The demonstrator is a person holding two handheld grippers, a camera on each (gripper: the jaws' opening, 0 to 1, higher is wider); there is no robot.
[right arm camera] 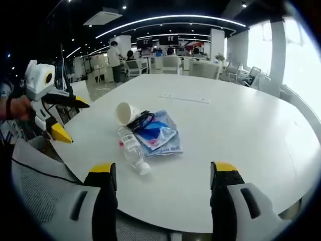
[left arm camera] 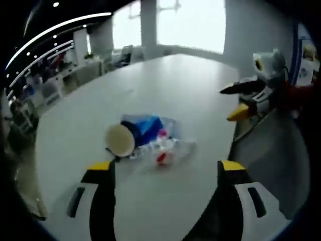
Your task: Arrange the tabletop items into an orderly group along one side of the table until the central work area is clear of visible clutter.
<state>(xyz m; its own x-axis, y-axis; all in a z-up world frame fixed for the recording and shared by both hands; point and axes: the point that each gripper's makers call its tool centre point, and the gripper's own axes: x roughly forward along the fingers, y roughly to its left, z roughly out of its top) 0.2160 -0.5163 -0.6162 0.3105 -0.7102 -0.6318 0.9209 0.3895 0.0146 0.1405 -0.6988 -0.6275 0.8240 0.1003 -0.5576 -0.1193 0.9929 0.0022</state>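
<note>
A small heap lies mid-table. In it are a paper cup [left arm camera: 120,139] on its side, a blue packet [left arm camera: 148,127] and a clear plastic bottle [left arm camera: 163,150] with red marks. My left gripper [left arm camera: 165,168] is open just short of the heap, holding nothing. From the other side I see the cup [right arm camera: 125,113], a black cable [right arm camera: 142,119], the blue packet [right arm camera: 159,134] and the bottle [right arm camera: 133,150]. My right gripper [right arm camera: 163,168] is open at the table's edge, apart from the heap. The left gripper [right arm camera: 80,123] is held by a hand [right arm camera: 17,108]. The right gripper [left arm camera: 233,102] hangs open beside the table.
The white table [right arm camera: 241,130] is large and rounded. A grey mesh chair [right arm camera: 45,196] stands at its edge below my right gripper. Desks, chairs and people fill the office behind, and bright windows [left arm camera: 190,22] lie beyond the table.
</note>
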